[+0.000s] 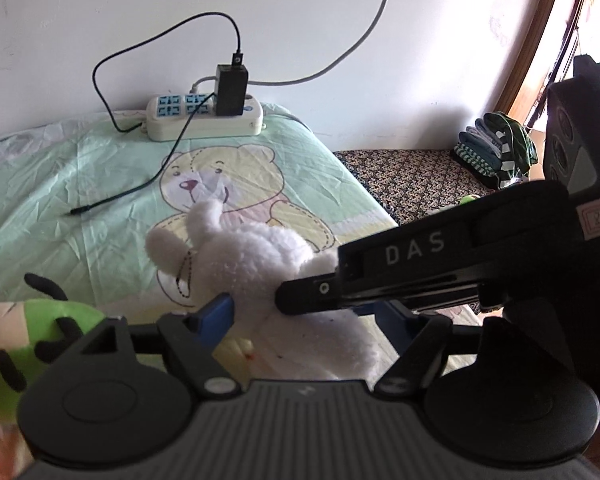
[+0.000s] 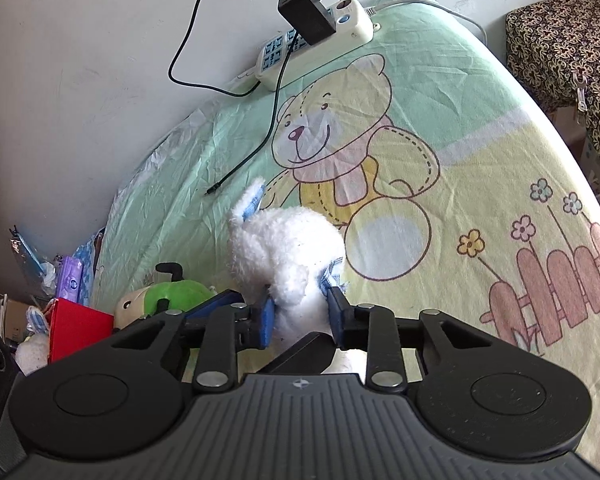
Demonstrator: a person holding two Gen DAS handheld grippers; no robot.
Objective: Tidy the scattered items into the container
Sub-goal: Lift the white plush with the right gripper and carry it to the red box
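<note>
A white plush toy (image 1: pixel 256 260) (image 2: pixel 288 252) hangs upright just over the bear-print sheet (image 2: pixel 460 120). My right gripper (image 2: pixel 301 318) is shut on its lower body, blue pads pressed into the fur. It reaches in from the right in the left wrist view, where its fingertips (image 1: pixel 300 300) are sunk into the plush. My left gripper (image 1: pixel 306 318) is open, its fingers wide on either side of the plush's lower part; the left pad touches fur and the right pad is partly hidden. A green and cream plush (image 1: pixel 40 340) (image 2: pixel 172 292) lies next to a red container (image 2: pixel 76 328).
A power strip (image 1: pixel 204 116) with a black charger and a loose black cable (image 1: pixel 112 200) sits by the wall. A patterned bench (image 1: pixel 412 176) holds folded clothes (image 1: pixel 496 152). A black speaker (image 1: pixel 576 140) stands at the right. A purple pack (image 2: pixel 74 276) and clutter lie beyond the red container.
</note>
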